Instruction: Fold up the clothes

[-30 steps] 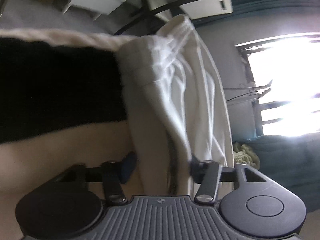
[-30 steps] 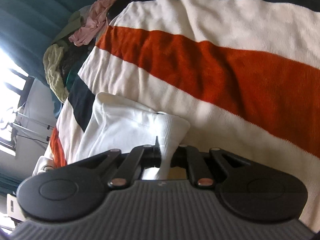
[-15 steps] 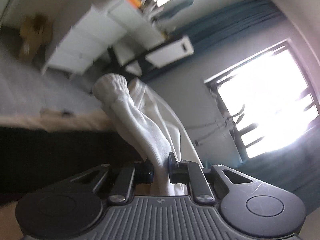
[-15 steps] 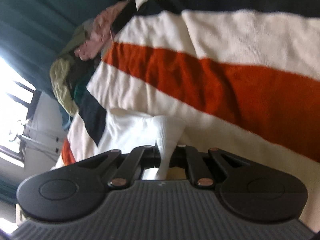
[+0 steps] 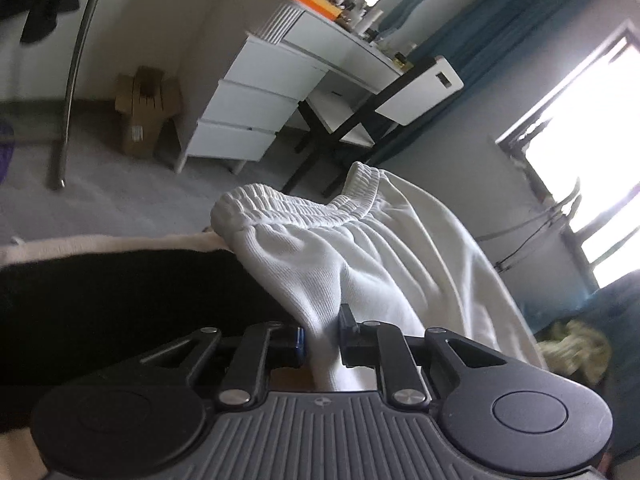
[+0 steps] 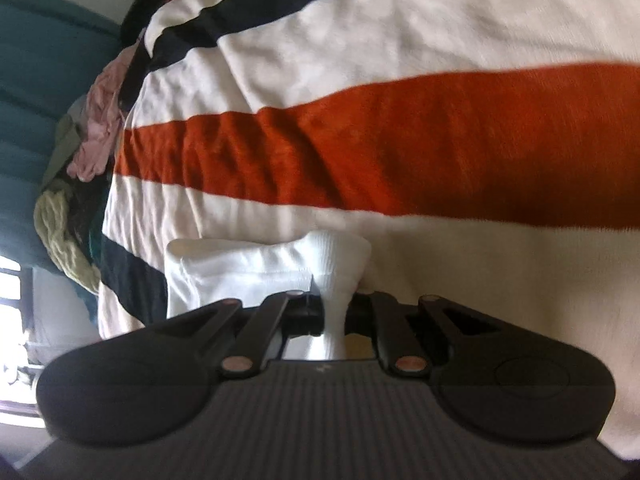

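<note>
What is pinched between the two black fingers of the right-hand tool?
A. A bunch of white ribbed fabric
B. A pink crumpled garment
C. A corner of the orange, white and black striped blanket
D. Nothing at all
A: in the right wrist view the right gripper is closed on a bunch of the white ribbed garment, which is held above the striped blanket; the pink garment lies far off at the bed's edge.

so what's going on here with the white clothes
A person is folding a white garment over a striped blanket, a handheld gripper in each hand. The left gripper has a bunch of the fabric between its pads near the elastic waistband, and its jaws are opening slightly. The right gripper is clamped shut on another part of the white cloth. A pile of other clothes waits at the blanket's edge.
</note>
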